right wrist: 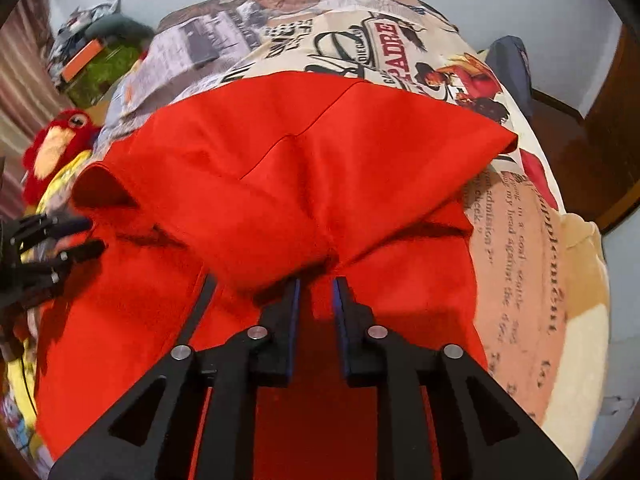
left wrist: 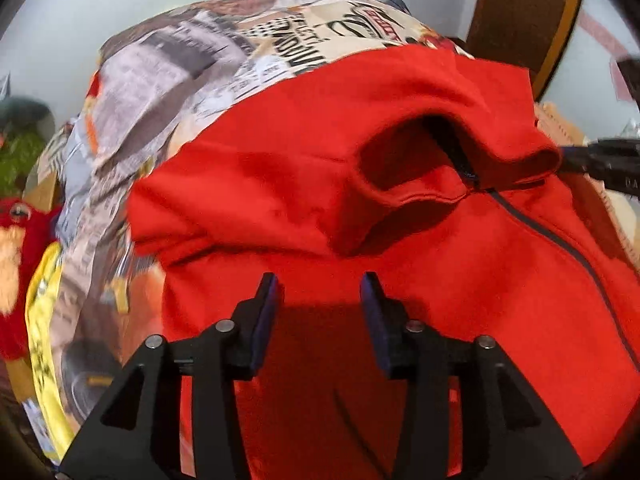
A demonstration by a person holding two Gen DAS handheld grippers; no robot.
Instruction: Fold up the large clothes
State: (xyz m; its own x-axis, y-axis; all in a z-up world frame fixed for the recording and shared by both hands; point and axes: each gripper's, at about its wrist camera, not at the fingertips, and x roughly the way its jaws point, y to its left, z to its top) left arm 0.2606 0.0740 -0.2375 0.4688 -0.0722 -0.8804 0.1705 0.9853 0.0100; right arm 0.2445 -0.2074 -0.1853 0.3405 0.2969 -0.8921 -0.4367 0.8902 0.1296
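The right claw [right wrist: 316, 284] is pinching the folded flap of the red jacket [left wrist: 440, 280]; the left claw [left wrist: 320, 284] is hovering spread above it, zipper running off to its right.

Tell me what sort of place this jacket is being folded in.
Likely a bedroom. The red zip jacket lies on a bed under a newspaper-print bedspread, a red plush parrot sits beside it, and a wooden door stands behind.
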